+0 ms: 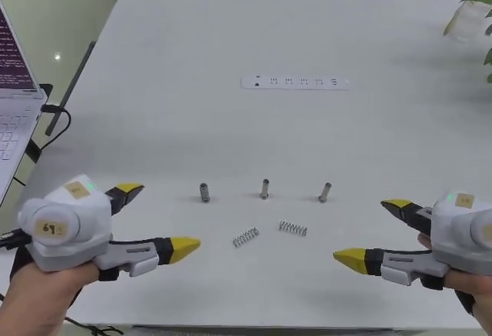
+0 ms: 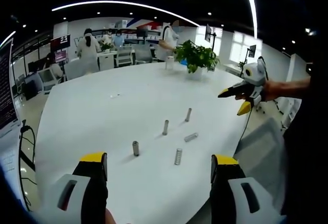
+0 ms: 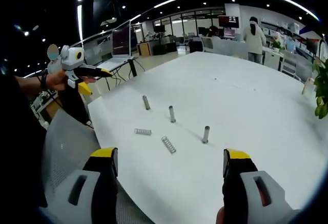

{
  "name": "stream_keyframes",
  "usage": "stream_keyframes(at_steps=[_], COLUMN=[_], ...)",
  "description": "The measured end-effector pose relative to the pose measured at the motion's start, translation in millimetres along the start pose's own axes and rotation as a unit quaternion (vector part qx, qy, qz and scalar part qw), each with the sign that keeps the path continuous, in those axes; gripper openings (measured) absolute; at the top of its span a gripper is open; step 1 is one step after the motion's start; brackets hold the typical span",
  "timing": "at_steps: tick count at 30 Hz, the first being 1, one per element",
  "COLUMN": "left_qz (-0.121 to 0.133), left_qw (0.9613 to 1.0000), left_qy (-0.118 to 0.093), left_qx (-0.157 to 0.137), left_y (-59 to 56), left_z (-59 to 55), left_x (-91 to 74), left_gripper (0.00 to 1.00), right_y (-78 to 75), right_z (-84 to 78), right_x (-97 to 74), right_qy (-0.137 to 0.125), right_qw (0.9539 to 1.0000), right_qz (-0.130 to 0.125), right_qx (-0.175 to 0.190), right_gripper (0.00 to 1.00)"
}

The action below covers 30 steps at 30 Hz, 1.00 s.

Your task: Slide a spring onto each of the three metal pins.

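While holding the white, yellow-tipped left gripper (image 1: 157, 219) and right gripper (image 1: 367, 231) over the smooth white counter (image 1: 307, 28), spreads both pairs of jaws wide, gripping nothing. Faces three short upright cylindrical metal pins: left pin (image 1: 204, 192) sleeved in coiled wire, middle pin (image 1: 264, 189) and right pin (image 1: 325, 192) bare. Just nearer, lying flat: thin helical left loose spring (image 1: 246, 237), right loose spring (image 1: 292, 228).
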<state>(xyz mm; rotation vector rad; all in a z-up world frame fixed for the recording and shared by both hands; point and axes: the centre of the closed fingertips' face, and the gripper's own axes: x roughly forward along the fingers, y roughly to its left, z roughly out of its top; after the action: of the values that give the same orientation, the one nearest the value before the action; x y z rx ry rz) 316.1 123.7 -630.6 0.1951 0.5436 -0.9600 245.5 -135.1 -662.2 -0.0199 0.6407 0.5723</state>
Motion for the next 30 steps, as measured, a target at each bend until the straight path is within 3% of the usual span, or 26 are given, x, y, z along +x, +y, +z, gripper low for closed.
stream_keyframes(at_steps=[12,19,30], left_qz=[-0.026,-0.047,-0.073], left_qw=[0.9993,0.9974,0.9946], left_qy=[0.016,0.038,0.049], left_qx=[0.019,0.04,0.055], left_y=[-10.2,-19.0,-33.2], left_z=[-1.8,-8.0,-6.5], left_x=[13.9,28.9,53.1], left_gripper=[0.8,0.79,0.78], right_y=[4.1,3.5,1.2], right_z=[-2.8,-4.6,-8.0], right_x=[-1.4,-2.4,-6.2], right_qy=[0.006,0.007,0.01], right_qw=[1.0,1.0,0.9999], right_qz=[0.002,0.0,-0.002], right_qx=[-0.001,0.003,0.006], right_gripper=[0.83,0.82,0.81])
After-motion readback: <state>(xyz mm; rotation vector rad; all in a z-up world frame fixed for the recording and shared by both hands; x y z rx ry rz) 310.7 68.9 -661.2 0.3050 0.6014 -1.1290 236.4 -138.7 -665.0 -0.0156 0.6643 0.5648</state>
